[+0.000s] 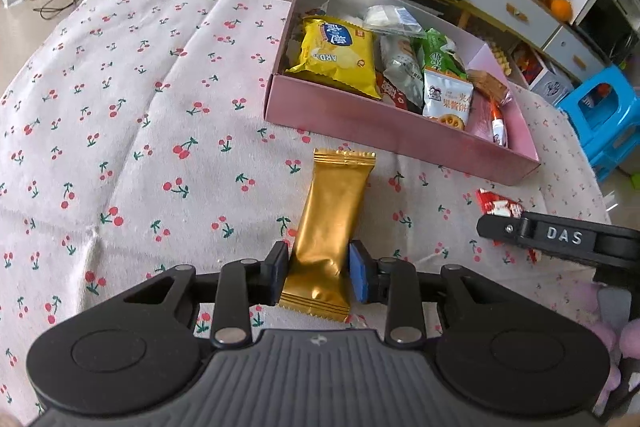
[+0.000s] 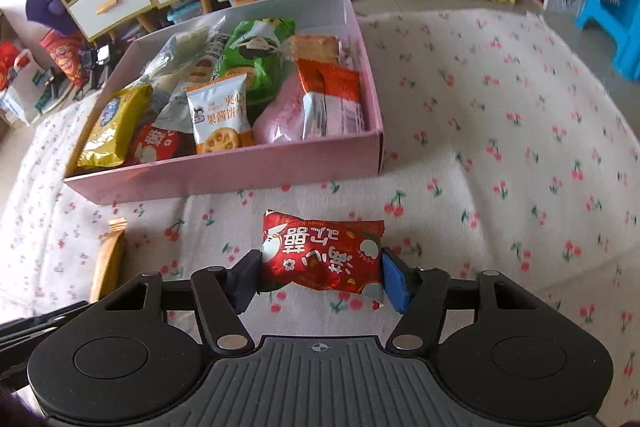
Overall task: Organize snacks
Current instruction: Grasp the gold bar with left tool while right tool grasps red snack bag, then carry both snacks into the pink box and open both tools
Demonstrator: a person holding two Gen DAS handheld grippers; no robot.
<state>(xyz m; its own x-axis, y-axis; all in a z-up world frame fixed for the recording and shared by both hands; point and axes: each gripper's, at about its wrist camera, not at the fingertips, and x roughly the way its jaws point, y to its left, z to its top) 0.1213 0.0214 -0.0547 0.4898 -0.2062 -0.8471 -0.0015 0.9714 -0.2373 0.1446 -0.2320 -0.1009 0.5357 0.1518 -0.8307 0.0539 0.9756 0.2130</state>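
Pinching a gold bar wrapper (image 1: 326, 227) across its width, the left tool (image 1: 318, 273) points the bar's long axis toward 12 o'clock; the pink box (image 1: 384, 131) of snacks lies at about 1 o'clock. The right tool (image 2: 320, 277) clamps a red packet (image 2: 322, 253) by its ends, box at 11 o'clock, near both above the cherry-print cloth (image 2: 500, 147).

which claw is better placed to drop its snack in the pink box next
Right, narrowly. The right claw grips the red packet squarely facing the pink box; the left claw, with the gold bar, has it off to its right.
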